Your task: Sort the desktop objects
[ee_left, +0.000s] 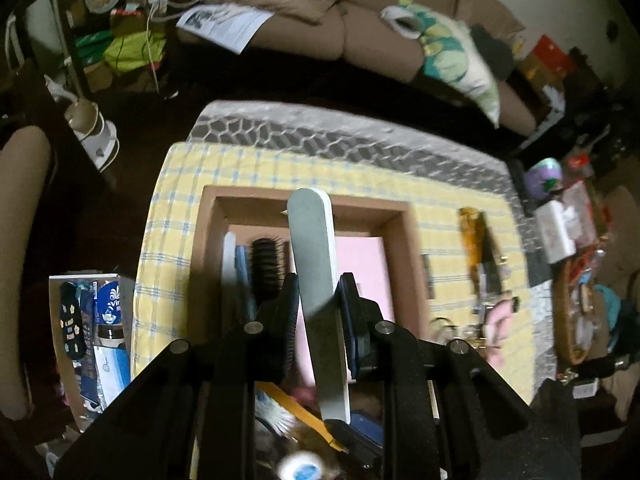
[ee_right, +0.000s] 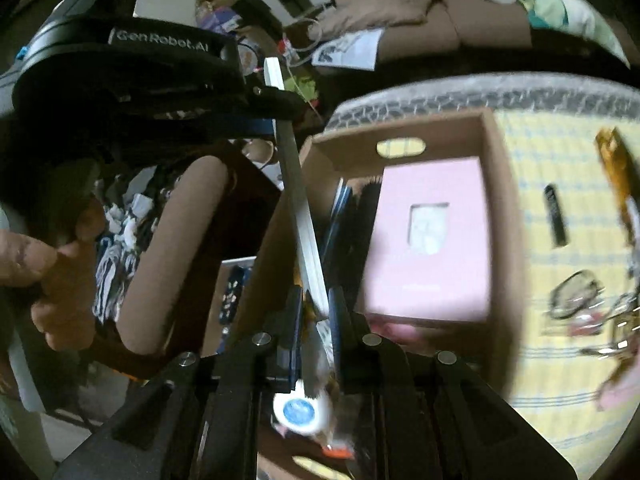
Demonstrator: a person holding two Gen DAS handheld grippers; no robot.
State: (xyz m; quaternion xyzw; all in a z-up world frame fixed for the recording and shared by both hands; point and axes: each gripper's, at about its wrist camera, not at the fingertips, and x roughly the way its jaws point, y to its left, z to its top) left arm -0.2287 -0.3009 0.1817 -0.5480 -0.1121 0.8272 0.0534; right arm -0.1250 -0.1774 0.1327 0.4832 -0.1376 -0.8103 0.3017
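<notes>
A long grey nail file (ee_left: 314, 264) with a white edge sticks up between the fingers of my left gripper (ee_left: 318, 292), which is shut on it. Below it on the table is a brown cardboard box (ee_left: 308, 192). In the box lie a pink flat case (ee_left: 360, 256), a black hairbrush (ee_left: 266, 264) and some blue and white items. The right wrist view shows the nail file (ee_right: 304, 216) edge-on. My right gripper (ee_right: 316, 304) is shut on its lower end and the left gripper (ee_right: 276, 114) clamps its upper part. Both hover at the left side of the box (ee_right: 400, 128).
A yellow checked cloth (ee_left: 448, 192) covers the table. To the right of the box lie an amber-handled object (ee_left: 472, 236), a small black stick (ee_right: 556, 216), glasses (ee_right: 576, 292) and keys with a pink charm (ee_left: 500, 316). A person's hand (ee_right: 52, 272) holds the left device. A sofa stands behind.
</notes>
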